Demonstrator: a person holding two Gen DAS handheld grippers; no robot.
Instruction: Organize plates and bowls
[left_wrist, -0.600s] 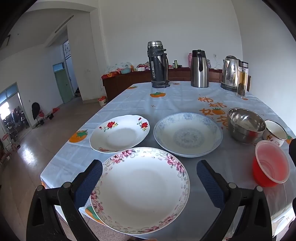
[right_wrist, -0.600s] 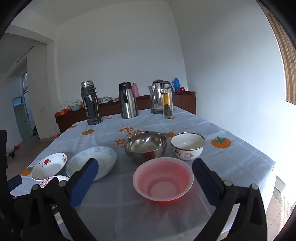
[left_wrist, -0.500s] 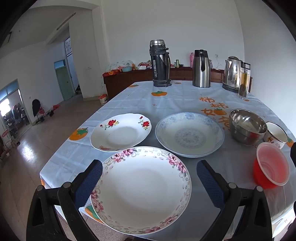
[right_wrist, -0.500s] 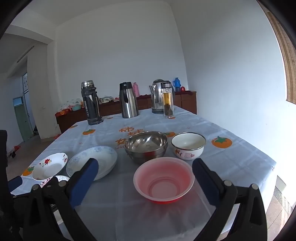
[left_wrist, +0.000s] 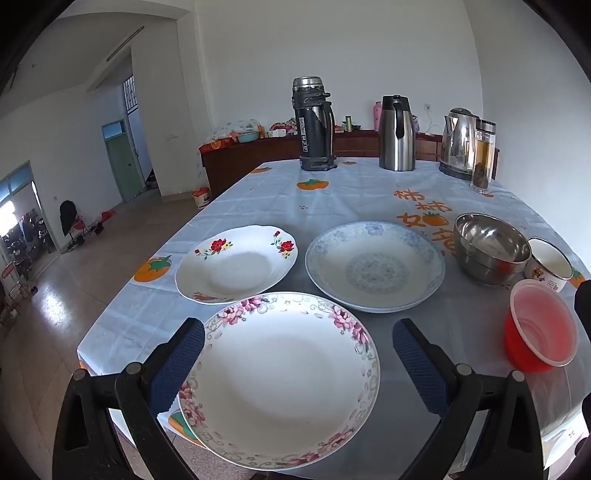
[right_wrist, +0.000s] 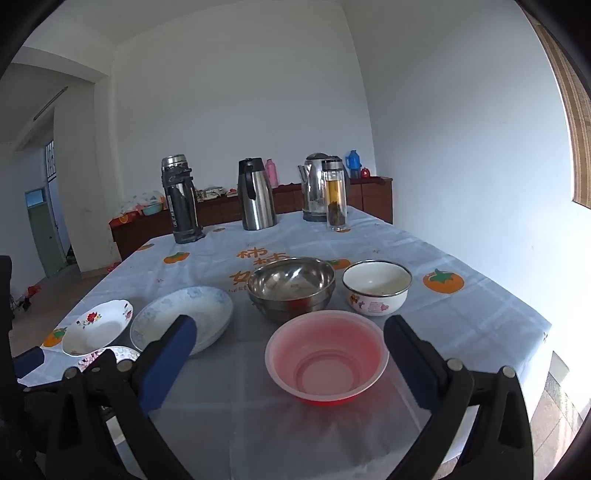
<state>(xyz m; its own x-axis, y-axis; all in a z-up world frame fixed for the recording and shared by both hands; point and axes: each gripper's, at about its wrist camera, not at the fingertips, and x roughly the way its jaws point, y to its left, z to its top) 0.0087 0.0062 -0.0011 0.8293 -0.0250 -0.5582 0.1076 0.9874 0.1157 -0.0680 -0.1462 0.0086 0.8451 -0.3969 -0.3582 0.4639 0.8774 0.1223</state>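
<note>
Both grippers gape wide and empty, left gripper (left_wrist: 297, 354) framing the pink-flowered plate (left_wrist: 280, 376) just ahead, right gripper (right_wrist: 290, 350) framing the red bowl (right_wrist: 327, 356), apparently lining up first pickups.

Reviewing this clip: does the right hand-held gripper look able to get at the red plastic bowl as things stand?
Probably yes. The right hand-held gripper is open, and the red plastic bowl sits straight ahead between its fingers, upright and apart from the steel bowl behind it. Nothing lies in between.
</note>
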